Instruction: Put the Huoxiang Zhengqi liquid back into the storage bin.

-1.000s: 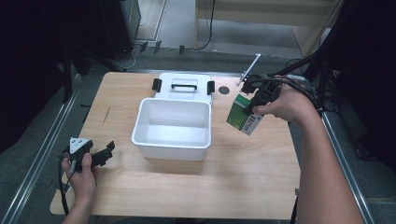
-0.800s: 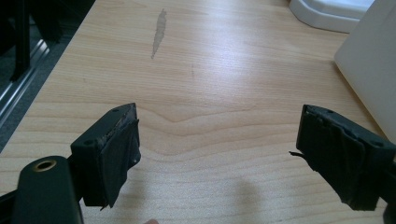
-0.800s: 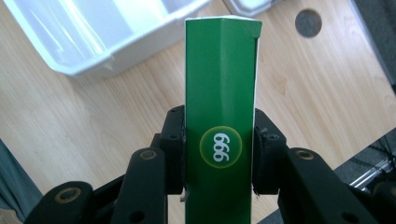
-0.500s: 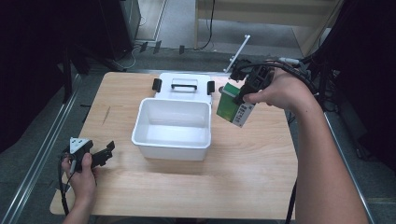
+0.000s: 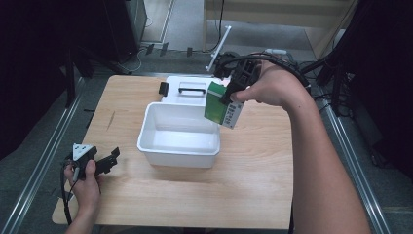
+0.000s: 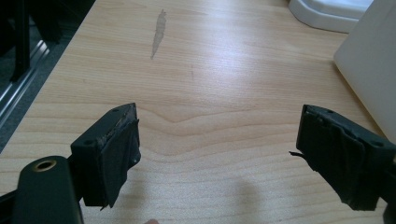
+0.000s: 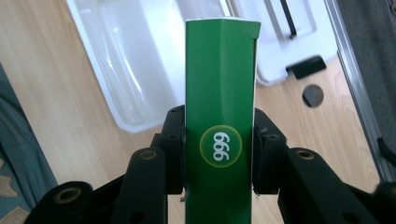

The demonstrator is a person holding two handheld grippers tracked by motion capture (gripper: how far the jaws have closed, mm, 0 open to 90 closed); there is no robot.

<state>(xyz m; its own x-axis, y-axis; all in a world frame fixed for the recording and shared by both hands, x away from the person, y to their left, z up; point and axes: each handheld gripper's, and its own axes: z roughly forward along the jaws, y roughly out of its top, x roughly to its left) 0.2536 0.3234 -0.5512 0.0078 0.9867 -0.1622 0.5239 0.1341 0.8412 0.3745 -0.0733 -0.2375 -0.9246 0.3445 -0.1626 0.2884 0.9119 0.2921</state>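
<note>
In the high view, a wooden desk (image 5: 195,195) carries an open white bin (image 5: 179,134) near its middle, with a white lid (image 5: 187,90) lying flat just behind it, touching or nearly touching the bin's far rim. The lid has a dark handle on top and a black latch at its left end. The right gripper (image 5: 229,92), held in the person's right hand (image 5: 270,87), is clenched on a green box (image 5: 221,105). The box hangs tilted in the air above the bin's far right corner, its white printed end pointing down. The left gripper (image 5: 109,161) rests low at the desk's near left part, well apart from the bin, held by the left hand (image 5: 85,183).

In the left gripper view, the 2 black jaws stand wide apart with nothing between them, over bare wood with a grey smear (image 6: 159,32). The bin's white wall (image 6: 369,70) shows at the right edge.

In the right gripper view, the jaws press both narrow sides of the green box (image 7: 220,93), which bears a round mark reading 999. Below it lie the bin (image 7: 135,60) and the lid (image 7: 289,42).
</note>
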